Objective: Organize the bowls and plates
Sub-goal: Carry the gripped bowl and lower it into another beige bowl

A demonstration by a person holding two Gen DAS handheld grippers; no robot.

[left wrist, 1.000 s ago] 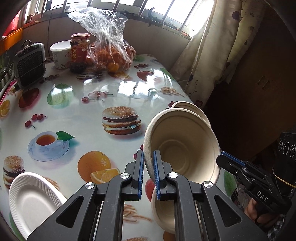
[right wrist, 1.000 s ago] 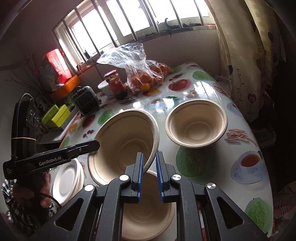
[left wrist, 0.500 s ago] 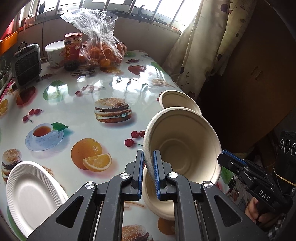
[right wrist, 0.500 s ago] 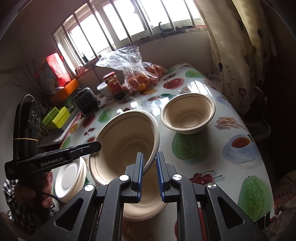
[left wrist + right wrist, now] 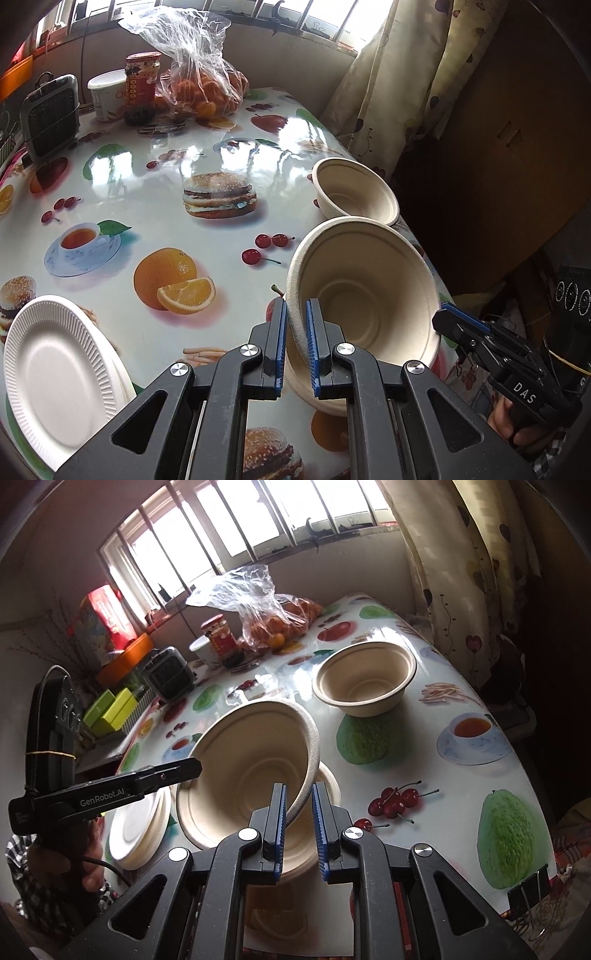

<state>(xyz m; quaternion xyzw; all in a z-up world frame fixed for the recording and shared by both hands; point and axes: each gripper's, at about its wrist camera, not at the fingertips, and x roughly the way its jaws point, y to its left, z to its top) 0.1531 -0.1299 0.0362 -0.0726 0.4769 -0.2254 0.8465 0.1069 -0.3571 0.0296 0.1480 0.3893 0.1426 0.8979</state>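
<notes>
Both grippers pinch the raised bowl (image 5: 364,295): left gripper (image 5: 295,343) at its 9 o'clock rim, right gripper (image 5: 298,823) at 3 o'clock. Lower it level, centred over the bowl beneath (image 5: 325,834), then release both sides together.

The middle of the tabletop (image 5: 155,177) lay open. A jar (image 5: 142,86), tub (image 5: 105,94), bag of oranges (image 5: 199,85) and heater (image 5: 50,118) crowded the far edge; plates (image 5: 55,373) blocked the near left corner, a lone bowl (image 5: 354,192) the right edge.
</notes>
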